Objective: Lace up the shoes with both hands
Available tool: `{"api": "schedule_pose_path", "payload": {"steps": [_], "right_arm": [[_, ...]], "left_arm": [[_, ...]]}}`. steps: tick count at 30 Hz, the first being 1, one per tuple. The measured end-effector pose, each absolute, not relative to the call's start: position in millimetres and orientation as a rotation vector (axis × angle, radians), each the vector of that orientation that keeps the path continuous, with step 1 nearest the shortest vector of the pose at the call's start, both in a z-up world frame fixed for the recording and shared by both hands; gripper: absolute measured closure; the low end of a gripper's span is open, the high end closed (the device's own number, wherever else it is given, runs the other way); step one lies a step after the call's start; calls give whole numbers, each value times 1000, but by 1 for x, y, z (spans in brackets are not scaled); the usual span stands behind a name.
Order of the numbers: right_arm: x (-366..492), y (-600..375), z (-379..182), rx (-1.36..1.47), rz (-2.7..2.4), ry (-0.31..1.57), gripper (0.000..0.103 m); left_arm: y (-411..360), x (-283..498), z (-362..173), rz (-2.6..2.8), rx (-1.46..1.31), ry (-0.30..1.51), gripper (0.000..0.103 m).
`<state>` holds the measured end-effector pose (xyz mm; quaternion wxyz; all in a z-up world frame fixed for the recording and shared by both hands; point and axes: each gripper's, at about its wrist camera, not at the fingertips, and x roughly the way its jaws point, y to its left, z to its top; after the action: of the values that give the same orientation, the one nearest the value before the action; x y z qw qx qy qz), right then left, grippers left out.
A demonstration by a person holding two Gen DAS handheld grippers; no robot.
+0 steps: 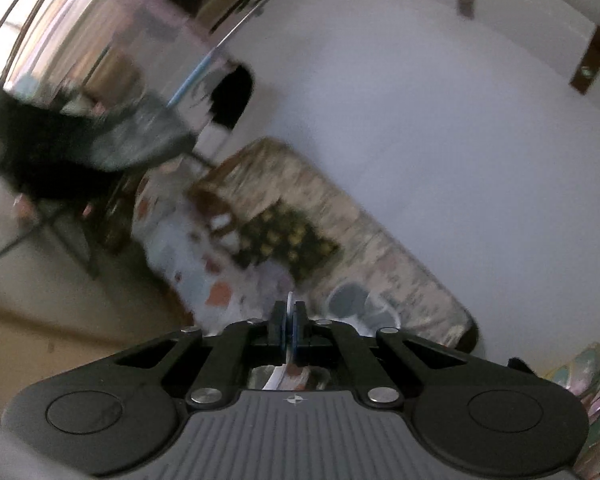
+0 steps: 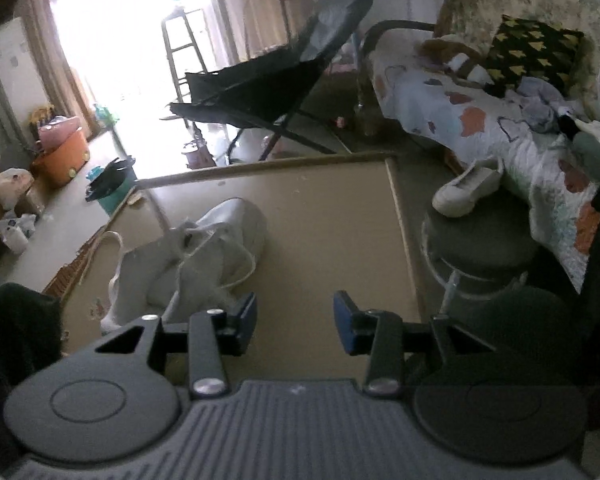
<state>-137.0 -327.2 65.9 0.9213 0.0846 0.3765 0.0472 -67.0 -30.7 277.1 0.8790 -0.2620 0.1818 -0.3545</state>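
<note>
Here the shoe (image 2: pixel 204 256) being laced lies on its side on the desk (image 2: pixel 332 216), just ahead and left of the right gripper (image 2: pixel 295 320), its white lace (image 2: pixel 244 268) looping loose over the desk beside it. A second shoe (image 2: pixel 466 190) sits apart on a round stool (image 2: pixel 480 248) off the desk's right edge.

The left gripper (image 1: pixel 289 312) is clenched on a thin white strip, by its look the lace end (image 1: pixel 289 300), which pokes out above the pads and shows again below them. The right gripper's fingers (image 2: pixel 244 312) stand released, nothing between them, hanging over bare desk.

The step in hand looks like drawing the lace through an eyelet. To do it well, I would keep the left grip firm and pull in line with the eyelet so the lace runs clean, while the right gripper moves to the shoe to pin it down or to catch the slack loop; otherwise the light shoe may simply drag along the desk.

The left wrist view shows the pinch on the lace, but no shoe or desk: only a blurred wall, a couch (image 1: pixel 340 216) and a folding chair (image 1: pixel 80 136). The right wrist view gives both shoes, the desk, the slack loop and the open fingers, but not the left gripper or where the taut lace runs.
</note>
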Motion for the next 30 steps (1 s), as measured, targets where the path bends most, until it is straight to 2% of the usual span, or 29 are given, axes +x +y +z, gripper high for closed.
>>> {"api": "schedule_pose_path", "payload": {"steps": [9, 14, 22, 27, 30], "right_arm": [[-136, -328, 64, 185, 116, 800, 60], [-136, -330, 64, 196, 129, 799, 60], [-132, -319, 70, 149, 286, 757, 60], [-124, -282, 97, -136, 348, 557, 60], [-119, -271, 130, -122, 361, 428, 60]], "left_arm": [[-42, -82, 405, -795, -445, 216, 101], [-50, -102, 459, -824, -412, 161, 101], [-53, -128, 472, -858, -375, 150, 101], [-48, -134, 457, -862, -369, 161, 101], [-45, -136, 446, -857, -375, 180, 101]]}}
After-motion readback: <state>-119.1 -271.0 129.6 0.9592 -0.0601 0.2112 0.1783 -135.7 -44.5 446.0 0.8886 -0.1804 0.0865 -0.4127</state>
